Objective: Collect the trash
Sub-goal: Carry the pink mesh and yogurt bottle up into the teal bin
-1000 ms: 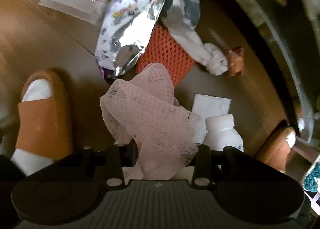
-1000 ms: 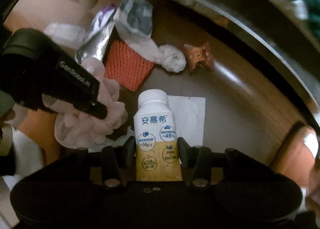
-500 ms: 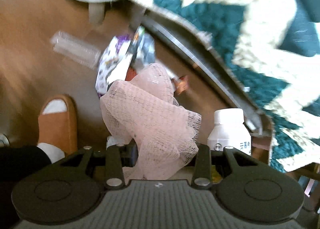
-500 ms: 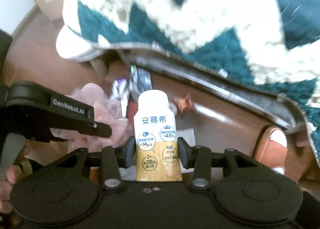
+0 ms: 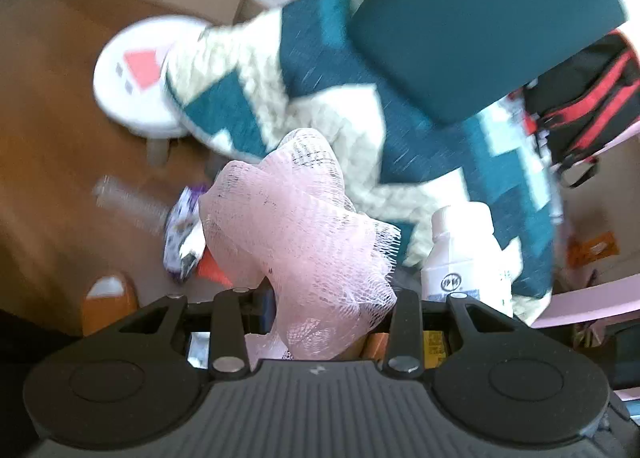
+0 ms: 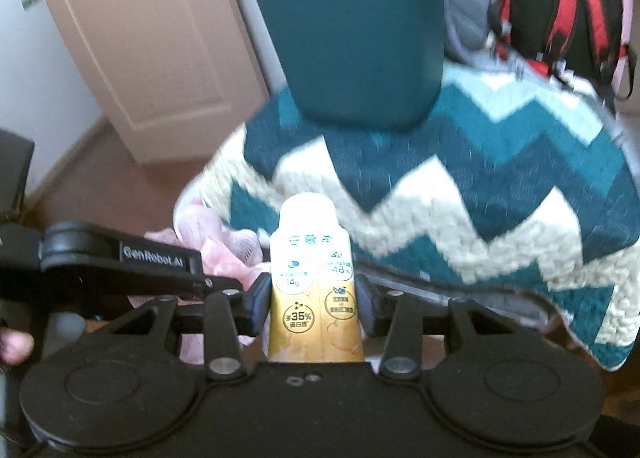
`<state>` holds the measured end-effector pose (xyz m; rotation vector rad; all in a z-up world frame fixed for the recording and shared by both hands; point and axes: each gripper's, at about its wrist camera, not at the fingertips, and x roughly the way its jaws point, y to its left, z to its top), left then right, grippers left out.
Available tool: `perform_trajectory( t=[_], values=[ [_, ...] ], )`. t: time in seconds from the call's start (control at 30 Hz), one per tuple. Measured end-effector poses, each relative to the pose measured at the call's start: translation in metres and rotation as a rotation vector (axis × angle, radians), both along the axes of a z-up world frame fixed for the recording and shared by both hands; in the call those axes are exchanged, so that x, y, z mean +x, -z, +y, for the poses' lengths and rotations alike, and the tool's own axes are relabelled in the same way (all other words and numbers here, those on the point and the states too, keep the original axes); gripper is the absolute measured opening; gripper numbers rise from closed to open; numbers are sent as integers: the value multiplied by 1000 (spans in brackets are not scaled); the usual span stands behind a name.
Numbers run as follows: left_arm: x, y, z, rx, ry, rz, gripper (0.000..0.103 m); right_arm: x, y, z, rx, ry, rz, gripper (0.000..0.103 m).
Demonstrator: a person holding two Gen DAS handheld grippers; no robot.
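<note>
Gripping a crumpled wad of pink mesh netting (image 5: 304, 234), the left tongs (image 5: 324, 310) are clamped on it near its base, and the netting billows up ahead of the fingers. The right tongs (image 6: 314, 298) are clamped on a small yogurt drink bottle (image 6: 312, 282), held upright with its white cap on top and its yellow lower label between the pads. In the left wrist view that same bottle (image 5: 464, 258) shows just to the right of the netting, so the two tongs sit side by side, close together. In the right wrist view the left tongs (image 6: 224, 282) reach in from the left edge, with the pink netting (image 6: 216, 242) behind them.

Down on the wooden floor (image 5: 48, 177) lie a purple and silver snack bag (image 5: 182, 234), a clear plastic wrapper (image 5: 128, 205) and a bit of orange foam net (image 5: 212, 270), all blurred. An orange slipper (image 5: 108, 306) with a white sock shows at lower left. A teal and cream zigzag blanket (image 6: 480, 209) drapes ahead, with a teal cushion (image 6: 352, 25) above it. A round white stool (image 5: 136, 73) stands on the floor at its left, and a black and red backpack (image 6: 560, 5) lies at upper right.
</note>
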<state>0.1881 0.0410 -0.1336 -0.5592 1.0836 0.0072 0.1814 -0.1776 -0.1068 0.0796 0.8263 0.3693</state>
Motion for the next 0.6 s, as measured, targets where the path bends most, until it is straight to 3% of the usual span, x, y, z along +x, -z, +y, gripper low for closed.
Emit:
perform_trajectory(
  t=[0.23, 0.6],
  values=[
    [9, -81, -4, 3, 18, -176, 38, 3, -77, -6, 69, 0, -157, 43],
    [61, -209, -12, 63, 62, -398, 38, 53, -194, -16, 75, 51, -383, 43]
  ],
)
